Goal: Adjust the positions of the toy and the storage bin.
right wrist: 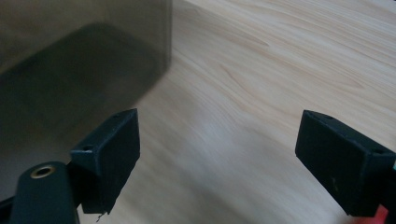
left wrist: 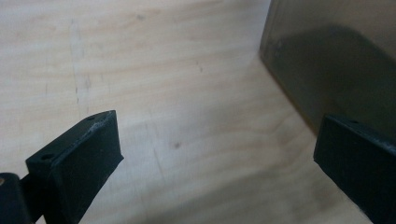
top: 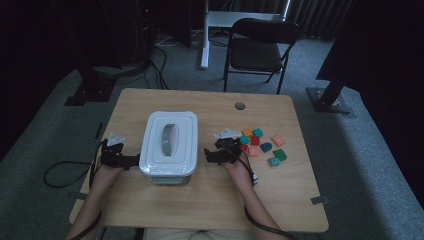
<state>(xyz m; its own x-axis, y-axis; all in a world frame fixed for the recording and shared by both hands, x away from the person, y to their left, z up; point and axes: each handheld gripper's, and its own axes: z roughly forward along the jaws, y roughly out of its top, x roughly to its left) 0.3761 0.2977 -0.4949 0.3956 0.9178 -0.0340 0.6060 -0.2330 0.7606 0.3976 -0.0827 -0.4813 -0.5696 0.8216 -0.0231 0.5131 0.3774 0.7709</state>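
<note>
**Inspector:** Start with the container.

**Assistant:** White lidded box (top: 169,145), rectangular with rounded corners, standing on the wooden table (top: 210,200) left of centre and toward the person's side. The lid is on, and a grey handle (top: 169,139) lies in its recessed middle. In the left gripper view the box's dark wall (left wrist: 336,60) rises at upper right; in the right gripper view the same kind of wall (right wrist: 79,60) stands at upper left.

**Inspector:** The grippers?

**Assistant:** One on each flank of the box. The left gripper (top: 131,161) sits just beside the box's left side, its tips at or very near the wall — contact cannot be confirmed. Its own view shows the left gripper (left wrist: 215,154) with jaws spread wide, bare tabletop between them. The right gripper (top: 209,155) sits just beside the box's right side with a small gap. Its own view shows the right gripper (right wrist: 217,154) likewise spread wide — nothing held.

**Inspector:** Anything else on the table?

**Assistant:** A loose cluster of small coloured blocks (top: 262,145) — orange, teal, red, green — right of the right hand. A round hole (top: 240,106) near the far edge. Beyond the table, a black folding chair (top: 257,50) on grey carpet.
</note>
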